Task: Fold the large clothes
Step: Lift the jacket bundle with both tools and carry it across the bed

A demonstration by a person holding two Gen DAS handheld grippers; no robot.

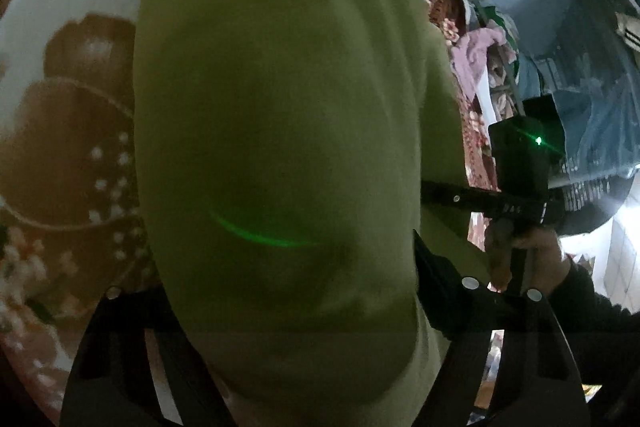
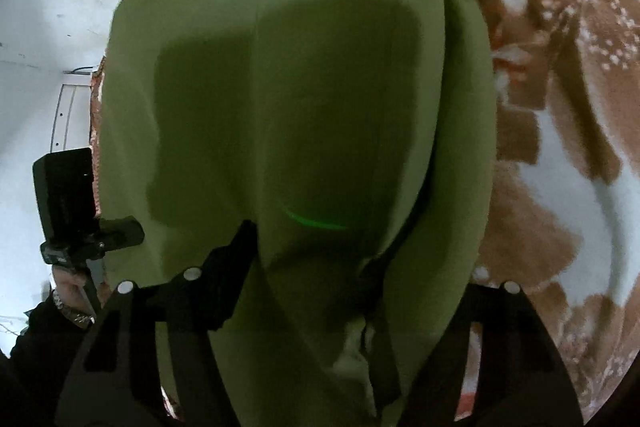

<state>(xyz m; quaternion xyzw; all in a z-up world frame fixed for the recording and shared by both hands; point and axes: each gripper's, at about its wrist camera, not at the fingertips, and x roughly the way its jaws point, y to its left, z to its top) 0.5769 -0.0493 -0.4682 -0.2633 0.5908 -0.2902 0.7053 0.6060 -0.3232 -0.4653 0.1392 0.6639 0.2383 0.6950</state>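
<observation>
Green cloth (image 1: 276, 131) fills your view, draped over the flowered brown and white blanket (image 1: 68, 131). It bunches up between the fingers of your left gripper (image 1: 288, 367), and likewise in your right gripper (image 2: 320, 359). Cloth hides the fingertips, so you cannot tell whether either gripper pinches it. Your right hand (image 1: 520, 251) sits just beside the cloth's edge.

No text, label, brand or number can be read in either wrist view. The black bar (image 1: 500, 203) of the other gripper, at about three o'clock in the left wrist view, bears small pale marks too blurred to make out.
</observation>
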